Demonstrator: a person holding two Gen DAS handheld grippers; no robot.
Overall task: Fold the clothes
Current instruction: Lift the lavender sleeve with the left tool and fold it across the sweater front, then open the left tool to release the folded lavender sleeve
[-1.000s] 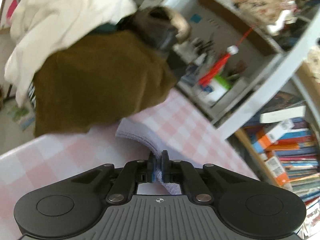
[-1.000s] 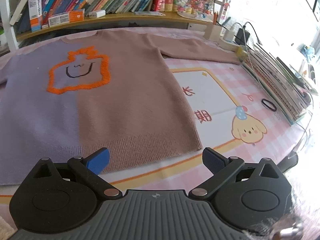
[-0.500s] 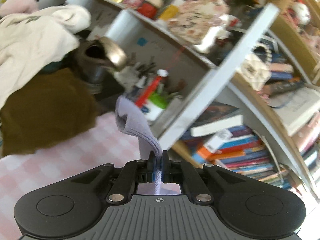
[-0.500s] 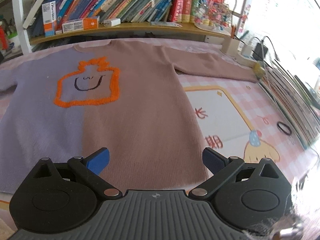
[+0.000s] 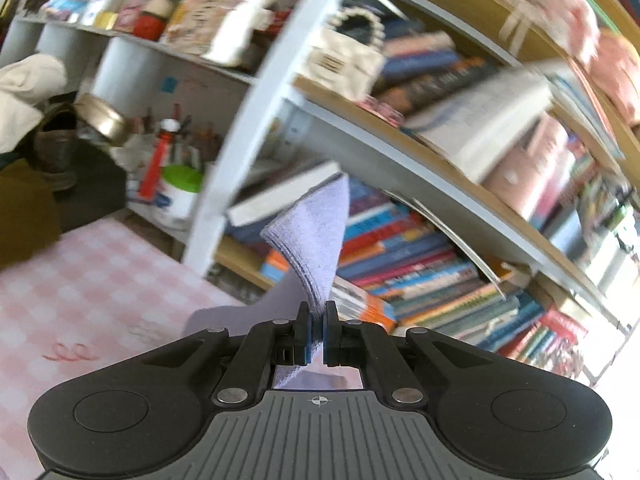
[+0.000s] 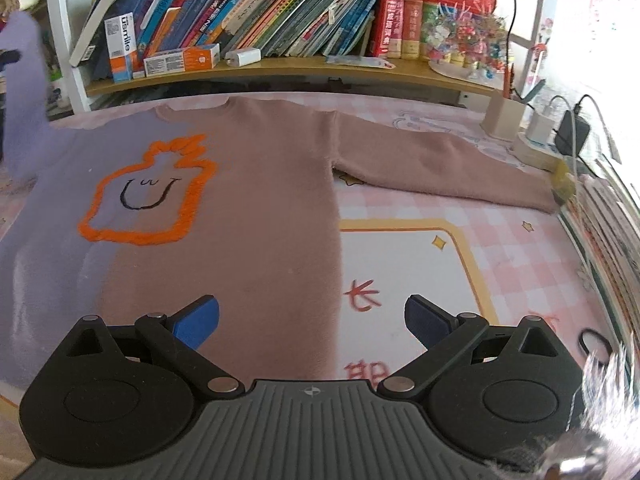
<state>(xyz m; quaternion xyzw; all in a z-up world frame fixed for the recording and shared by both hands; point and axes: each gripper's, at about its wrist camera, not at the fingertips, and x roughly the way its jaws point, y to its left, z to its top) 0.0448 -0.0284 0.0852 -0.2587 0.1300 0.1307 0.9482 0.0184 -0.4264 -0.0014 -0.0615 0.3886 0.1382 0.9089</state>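
The sweater [image 6: 248, 216] lies flat, front side up, on the worktop [image 6: 520, 248], which is covered with a pink checked cloth. The garment is two-toned: lilac on one half, dusty pink on the other, with an orange outlined motif [image 6: 148, 196] enclosing a drawn smile on the chest. Its neckline points toward the bookshelf [image 6: 280, 64] at the far edge of the worktop. The pink sleeve [image 6: 440, 168] extends straight out to the side and ends beside a stack of magazines [image 6: 600, 232] and a power strip [image 6: 536, 148]. The lilac sleeve [image 5: 316, 236] is raised off the worktop; its cuff is clamped between the closed pads of the left gripper [image 5: 316, 332], and the fabric stands up above the jaws in front of rows of books [image 5: 400, 264]. In the right wrist view the same raised sleeve shows as a blurred lilac shape at the left edge. The right gripper [image 6: 312, 320] is held over the lower body of the sweater with its jaws spread wide and nothing between them; one blue pad is over the pink fabric, the other over the printed white panel [image 6: 408, 264] of the cloth. A black hair tie [image 6: 596, 340] lies on the cloth near the magazines.
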